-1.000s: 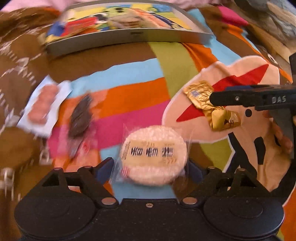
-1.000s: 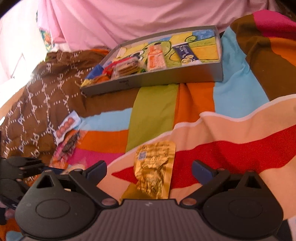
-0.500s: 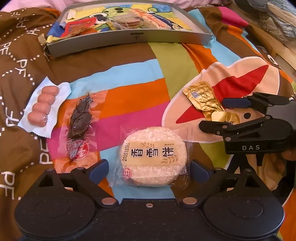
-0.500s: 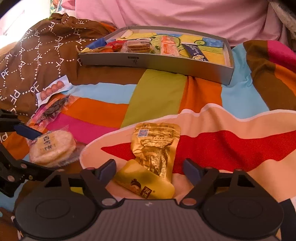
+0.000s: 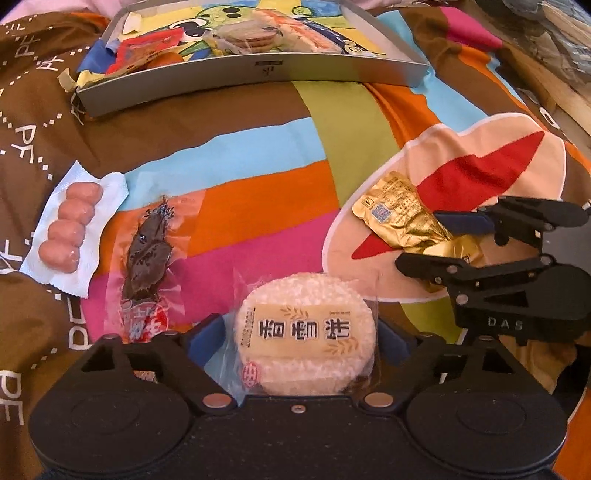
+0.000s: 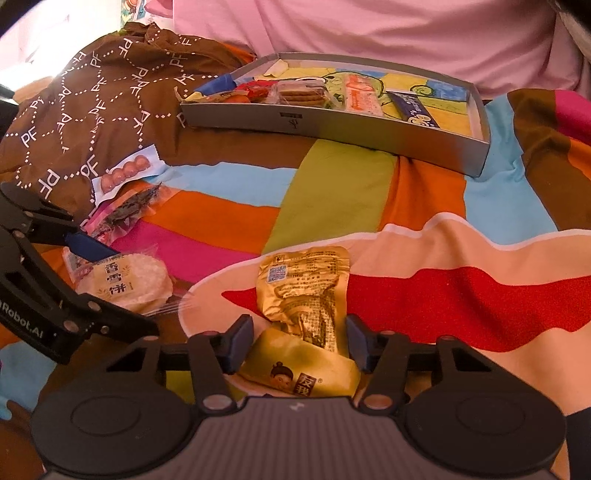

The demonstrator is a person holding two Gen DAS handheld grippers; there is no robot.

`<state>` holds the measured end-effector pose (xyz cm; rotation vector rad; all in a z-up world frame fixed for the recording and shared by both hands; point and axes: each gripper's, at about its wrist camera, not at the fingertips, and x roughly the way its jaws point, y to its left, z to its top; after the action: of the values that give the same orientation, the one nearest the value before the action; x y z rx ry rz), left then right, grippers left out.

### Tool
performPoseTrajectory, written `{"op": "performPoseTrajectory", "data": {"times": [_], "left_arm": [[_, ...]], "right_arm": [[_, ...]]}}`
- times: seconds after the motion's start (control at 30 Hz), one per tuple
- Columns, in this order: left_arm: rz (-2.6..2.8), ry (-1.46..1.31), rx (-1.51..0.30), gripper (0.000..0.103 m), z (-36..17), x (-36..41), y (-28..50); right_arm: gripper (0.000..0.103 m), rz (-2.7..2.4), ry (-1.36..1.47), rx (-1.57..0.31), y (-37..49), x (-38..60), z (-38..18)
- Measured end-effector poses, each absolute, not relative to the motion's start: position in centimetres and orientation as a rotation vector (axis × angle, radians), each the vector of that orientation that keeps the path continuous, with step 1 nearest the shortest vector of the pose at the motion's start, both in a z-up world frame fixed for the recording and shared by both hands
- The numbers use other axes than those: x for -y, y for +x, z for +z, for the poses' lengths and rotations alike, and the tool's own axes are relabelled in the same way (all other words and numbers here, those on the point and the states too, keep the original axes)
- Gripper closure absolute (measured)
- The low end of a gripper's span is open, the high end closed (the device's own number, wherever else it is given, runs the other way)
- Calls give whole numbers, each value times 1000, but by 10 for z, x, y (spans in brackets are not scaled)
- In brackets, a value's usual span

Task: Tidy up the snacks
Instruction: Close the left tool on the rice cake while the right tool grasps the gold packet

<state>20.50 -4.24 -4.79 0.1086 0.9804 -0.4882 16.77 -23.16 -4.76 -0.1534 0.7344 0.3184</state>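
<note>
A round rice cracker (image 5: 306,332) in clear wrap lies on the striped blanket. My left gripper (image 5: 301,336) stands open, one finger on each side of it. To the right lies a gold foil snack pack (image 6: 306,291), crumpled, with a yellow end near the camera. My right gripper (image 6: 299,345) has its blue pads against both sides of that pack, which still rests on the blanket. The left wrist view shows the same right gripper (image 5: 443,242) over the gold pack (image 5: 399,218). A grey tray (image 5: 258,72) at the back holds several snacks.
Left of the cracker lie a dark dried-fish pack (image 5: 147,254) and a white pack of pink sausages (image 5: 66,229). A brown patterned cloth (image 6: 92,110) bunches up at the left. Pink fabric (image 6: 369,33) rises behind the tray (image 6: 332,125).
My right gripper's fingers have narrowed onto the gold pack. Both grippers have moved lower and closer to their snacks. The left fingers remain wide apart.
</note>
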Motion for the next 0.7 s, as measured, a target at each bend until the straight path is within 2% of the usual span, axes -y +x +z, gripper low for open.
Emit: {"op": "performPoseTrajectory", "data": {"times": [0.13, 0.23, 0.5, 0.63, 0.7], "left_arm": [[-475, 86, -994, 26, -46, 39, 202], [-469, 76, -992, 27, -45, 40, 199], [-426, 17, -968, 27, -43, 34, 173], [-405, -18, -955, 27, -43, 27, 157], [-402, -18, -948, 27, -43, 25, 149]], "right_arm": [[38, 327, -131, -753, 171, 233, -47], [37, 324, -120, -758, 172, 234, -48], [51, 336, -145, -787, 151, 223, -43], [51, 378, -155, -800, 129, 214, -40], [47, 408, -166, -810, 126, 208, -40]]}}
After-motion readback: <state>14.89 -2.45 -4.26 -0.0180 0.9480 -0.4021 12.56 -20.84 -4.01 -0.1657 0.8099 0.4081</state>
